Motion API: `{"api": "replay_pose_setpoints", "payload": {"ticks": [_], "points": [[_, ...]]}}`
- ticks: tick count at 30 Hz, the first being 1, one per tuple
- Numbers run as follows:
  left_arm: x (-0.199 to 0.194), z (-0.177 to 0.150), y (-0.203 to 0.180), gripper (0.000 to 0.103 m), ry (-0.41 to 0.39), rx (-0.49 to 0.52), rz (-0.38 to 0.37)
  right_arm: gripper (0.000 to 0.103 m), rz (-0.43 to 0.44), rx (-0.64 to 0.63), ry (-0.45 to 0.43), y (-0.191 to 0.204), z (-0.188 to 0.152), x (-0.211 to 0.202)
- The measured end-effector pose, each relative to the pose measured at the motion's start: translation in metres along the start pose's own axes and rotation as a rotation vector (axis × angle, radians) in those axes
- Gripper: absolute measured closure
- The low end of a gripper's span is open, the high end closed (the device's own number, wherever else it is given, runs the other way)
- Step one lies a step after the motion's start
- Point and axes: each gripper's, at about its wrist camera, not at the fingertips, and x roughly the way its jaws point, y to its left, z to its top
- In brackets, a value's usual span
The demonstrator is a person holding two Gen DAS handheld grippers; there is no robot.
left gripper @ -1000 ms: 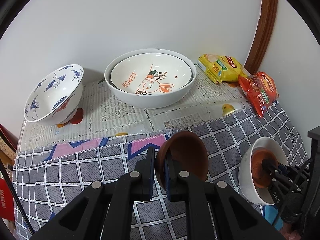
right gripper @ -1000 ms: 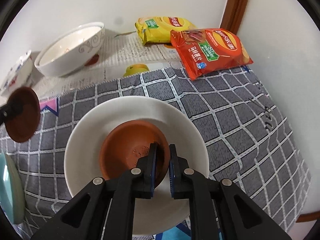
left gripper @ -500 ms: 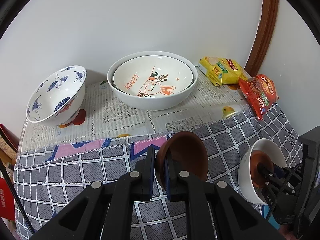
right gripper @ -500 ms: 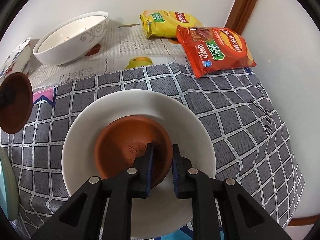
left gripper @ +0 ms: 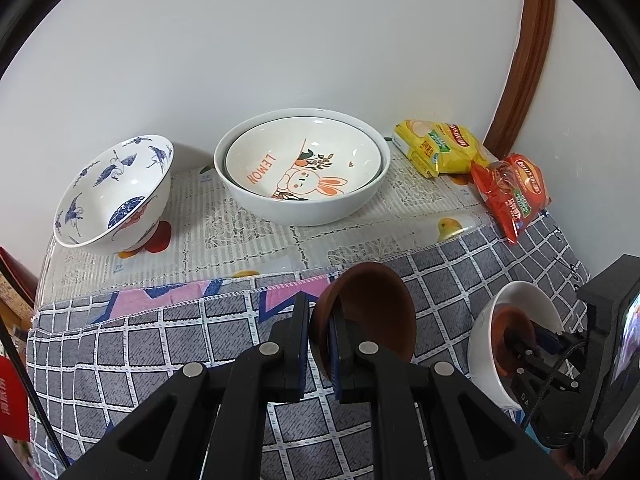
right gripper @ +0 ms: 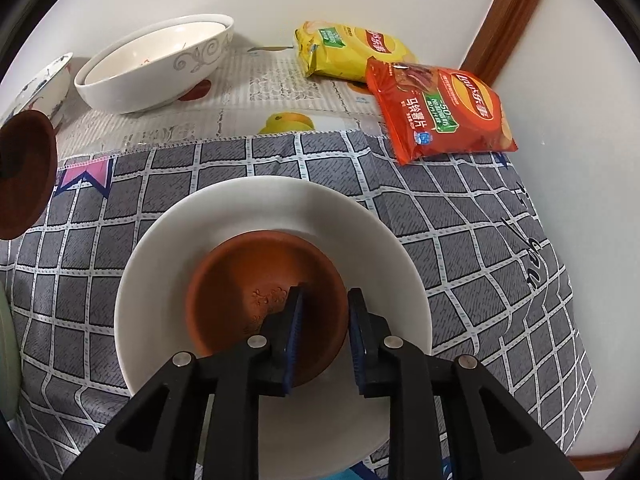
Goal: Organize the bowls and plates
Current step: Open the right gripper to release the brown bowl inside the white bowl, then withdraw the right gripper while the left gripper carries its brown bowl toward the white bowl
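My left gripper [left gripper: 320, 320] is shut on the rim of a small brown dish [left gripper: 372, 312], held on edge above the grey checked cloth. The same dish shows at the left edge of the right wrist view [right gripper: 24, 176]. A second brown dish [right gripper: 248, 276] lies inside a white bowl [right gripper: 360, 232] on the cloth. My right gripper [right gripper: 325, 312] reaches into that bowl with its jaws opening. The near rim of the dish sits between the pads, which stand clear of it. The left wrist view shows this bowl [left gripper: 486, 332] at lower right.
By the back wall a rabbit-print bowl [left gripper: 304, 176] is nested in a larger white bowl, with a blue-and-white crane bowl [left gripper: 116, 192] to its left. A yellow snack bag [left gripper: 436, 148] and a red one [left gripper: 512, 192] lie at the right corner. A pale green plate [right gripper: 6, 344] shows at the left.
The right gripper's jaws have parted from the rim of the brown dish, which now rests in the white bowl. The left gripper keeps its dish in the same place.
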Motion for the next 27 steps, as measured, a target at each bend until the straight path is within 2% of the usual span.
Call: {"api": "replay_pose_setpoints", "payload": {"ticks": [3,5,11,20,27], "points": [[-0.002,0.000,-0.002,0.094,-0.002,0.007,-0.009,0.078,0.008,0.001,-0.004,0.000,-0.001,-0.003],[-0.003,0.000,-0.004,0.094,-0.001,0.011,-0.017,0.072,0.008,0.007,-0.016,-0.001,-0.001,-0.008],[-0.007,0.000,-0.008,0.094,-0.007,0.020,-0.029,0.072,0.012,0.032,-0.047,-0.006,-0.004,-0.022],[-0.020,0.001,-0.015,0.094,-0.027,0.029,-0.049,0.072,0.090,0.137,-0.142,-0.026,-0.020,-0.073],[-0.036,0.000,-0.023,0.094,-0.050,0.037,-0.107,0.072,0.125,0.226,-0.202,-0.050,-0.045,-0.109]]}}
